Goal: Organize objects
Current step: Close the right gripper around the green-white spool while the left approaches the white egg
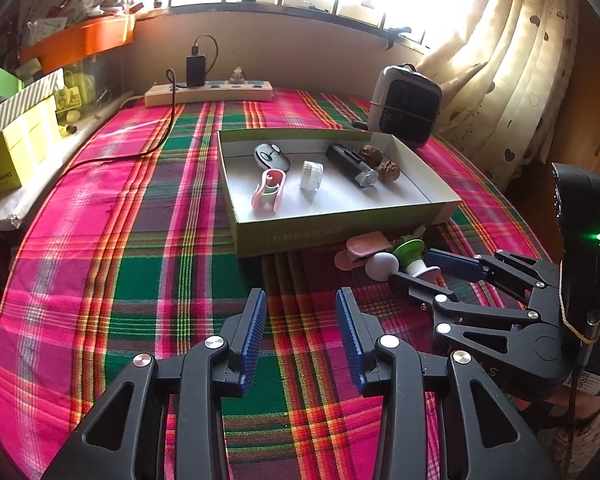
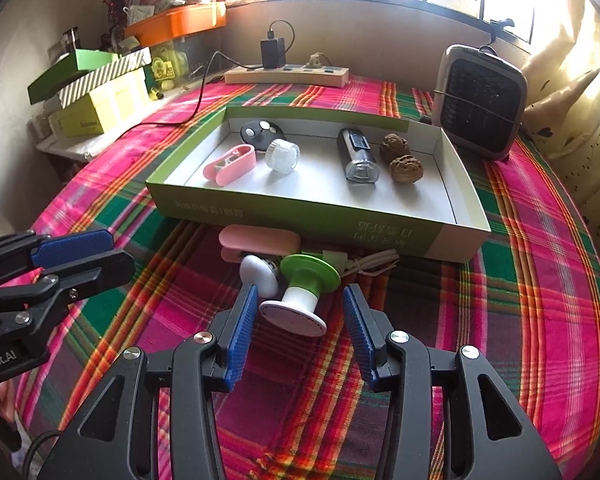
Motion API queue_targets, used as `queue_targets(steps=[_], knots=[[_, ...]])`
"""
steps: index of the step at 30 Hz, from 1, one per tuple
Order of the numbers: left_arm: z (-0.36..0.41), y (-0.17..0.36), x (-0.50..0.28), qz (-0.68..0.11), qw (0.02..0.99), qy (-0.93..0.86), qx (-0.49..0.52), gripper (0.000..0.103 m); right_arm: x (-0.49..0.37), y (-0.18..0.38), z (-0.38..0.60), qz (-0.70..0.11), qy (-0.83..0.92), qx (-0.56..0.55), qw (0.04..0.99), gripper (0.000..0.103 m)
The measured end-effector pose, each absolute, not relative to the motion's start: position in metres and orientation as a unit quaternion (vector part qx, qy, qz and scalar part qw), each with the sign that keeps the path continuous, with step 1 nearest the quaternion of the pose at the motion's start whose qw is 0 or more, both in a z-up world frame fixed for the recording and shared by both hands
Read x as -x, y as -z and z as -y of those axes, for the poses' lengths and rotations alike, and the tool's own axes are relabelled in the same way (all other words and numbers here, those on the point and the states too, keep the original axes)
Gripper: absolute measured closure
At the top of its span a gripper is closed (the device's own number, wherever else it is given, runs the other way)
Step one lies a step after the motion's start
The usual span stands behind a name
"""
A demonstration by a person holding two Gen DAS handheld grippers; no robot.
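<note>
Green spool [image 2: 300,292] between right tongs [image 2: 300,312] – (untouched)

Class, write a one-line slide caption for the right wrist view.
Open right gripper approaches a green-and-white spool lying on plaid cloth before a half-filled box.

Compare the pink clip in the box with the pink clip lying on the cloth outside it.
The clip in the box rests on the white box floor; the clip on the cloth lies against the box's front wall. The boxed one sits clear of its neighbours; the outer one is crowded by a white egg-shaped thing and a green-topped spool. The boxed one shows its open inside; the outer one shows a smooth back. Both are pink.
</note>
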State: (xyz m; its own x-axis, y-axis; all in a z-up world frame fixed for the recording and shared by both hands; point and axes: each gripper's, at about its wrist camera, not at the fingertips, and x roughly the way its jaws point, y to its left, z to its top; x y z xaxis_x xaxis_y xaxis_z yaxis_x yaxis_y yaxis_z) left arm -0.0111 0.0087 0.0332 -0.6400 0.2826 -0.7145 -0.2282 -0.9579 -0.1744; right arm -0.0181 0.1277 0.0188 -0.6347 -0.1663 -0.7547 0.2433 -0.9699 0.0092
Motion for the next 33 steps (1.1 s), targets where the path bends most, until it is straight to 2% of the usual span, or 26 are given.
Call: queue_targets(steps=[8,11,23,33], knots=[[-0.017,-0.032,0.017,0.029,0.148,-0.900,0.408,0.068,0.021,-0.016,-0.133,-0.037,0.899,-0.421,0.114,0.058],[-0.022,-0.031,0.021,0.029,0.151,-0.898,0.412,0.068,0.019,-0.017,-0.134,-0.039,0.899,-0.420,0.118,0.068],[-0.057,-0.027,0.035,0.011,0.177,-0.887,0.427,0.068,0.011,-0.016,-0.151,-0.027,0.897,-0.421,0.135,0.068],[-0.078,-0.019,0.048,-0.004,0.156,-0.885,0.438,0.068,0.009,-0.016,-0.179,-0.025,0.896,-0.424,0.128,0.068]])
